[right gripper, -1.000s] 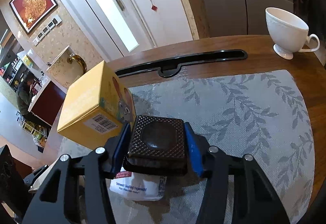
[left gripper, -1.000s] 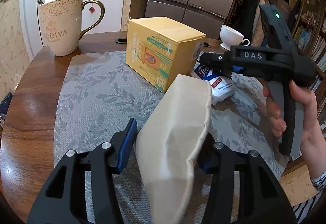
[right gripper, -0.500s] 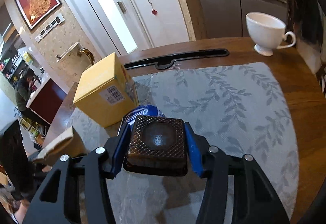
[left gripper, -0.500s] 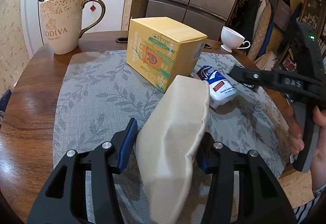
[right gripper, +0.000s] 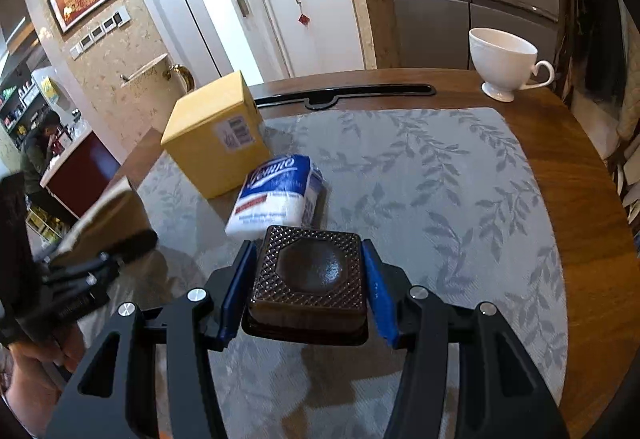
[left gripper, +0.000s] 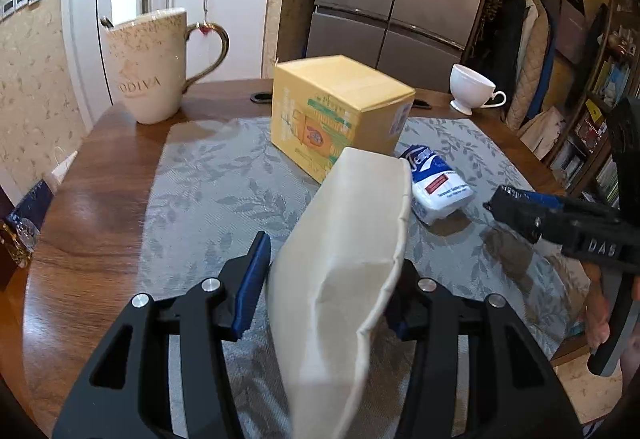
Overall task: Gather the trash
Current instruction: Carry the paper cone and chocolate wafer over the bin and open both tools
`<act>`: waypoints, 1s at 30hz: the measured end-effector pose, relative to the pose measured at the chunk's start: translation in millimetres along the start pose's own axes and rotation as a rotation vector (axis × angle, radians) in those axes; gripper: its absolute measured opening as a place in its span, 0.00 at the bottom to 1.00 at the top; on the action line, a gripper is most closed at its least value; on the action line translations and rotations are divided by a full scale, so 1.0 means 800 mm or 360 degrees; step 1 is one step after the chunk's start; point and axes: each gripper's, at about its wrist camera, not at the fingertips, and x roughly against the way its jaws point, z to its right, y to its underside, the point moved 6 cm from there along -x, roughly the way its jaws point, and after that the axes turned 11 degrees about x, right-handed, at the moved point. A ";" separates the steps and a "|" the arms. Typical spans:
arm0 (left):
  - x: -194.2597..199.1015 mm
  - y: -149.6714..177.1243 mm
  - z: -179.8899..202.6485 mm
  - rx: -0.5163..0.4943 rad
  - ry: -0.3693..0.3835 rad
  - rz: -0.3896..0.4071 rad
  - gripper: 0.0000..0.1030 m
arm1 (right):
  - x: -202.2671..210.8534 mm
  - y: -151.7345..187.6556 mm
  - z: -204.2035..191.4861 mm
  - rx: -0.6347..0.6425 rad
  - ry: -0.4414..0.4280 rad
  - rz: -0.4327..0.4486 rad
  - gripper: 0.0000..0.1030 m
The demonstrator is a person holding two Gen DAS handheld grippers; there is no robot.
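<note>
Left wrist view: left hand-held gripper (left gripper: 326,291) holds a cream paper bag (left gripper: 352,251) clamped between its blue pads, mouth end pointing away and up to the right, long axis running from the fingers toward the yellow box (left gripper: 340,115). Bag is off the tabletop (left gripper: 80,219). Right hand-held gripper (left gripper: 500,207) enters from the right edge, tip aimed at the bag's far end, near it but apart. Tissue pack (left gripper: 436,189) lies on the mat between the two, just beside the box.

Right wrist view: right hand-held gripper (right gripper: 308,279) is closed on a dark square tray (right gripper: 310,279), pads against its two sides, tray held level above the mat (right gripper: 440,179). Bag (right gripper: 108,215) sits to the left, blurred, with the left hand-held gripper (right gripper: 80,279) under it.

Judgement: the tray is the piece in transit; the bag lies left of it, so the next move is a leftward carry to the bag's mouth. Whether the mouth is open wide enough cannot be told
</note>
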 end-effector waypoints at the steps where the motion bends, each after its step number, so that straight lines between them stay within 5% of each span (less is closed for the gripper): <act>1: 0.006 0.000 -0.001 0.0004 0.0002 0.0013 0.50 | 0.002 0.002 -0.001 0.0002 0.0001 0.0004 0.50; 16: 0.079 0.036 0.002 -0.0011 0.0006 0.0062 0.49 | 0.063 0.044 0.001 0.0000 -0.0164 0.0070 0.50; 30: 0.121 0.113 0.042 -0.0080 0.0209 -0.0093 0.49 | 0.102 0.091 -0.042 0.0141 -0.0509 0.0032 0.50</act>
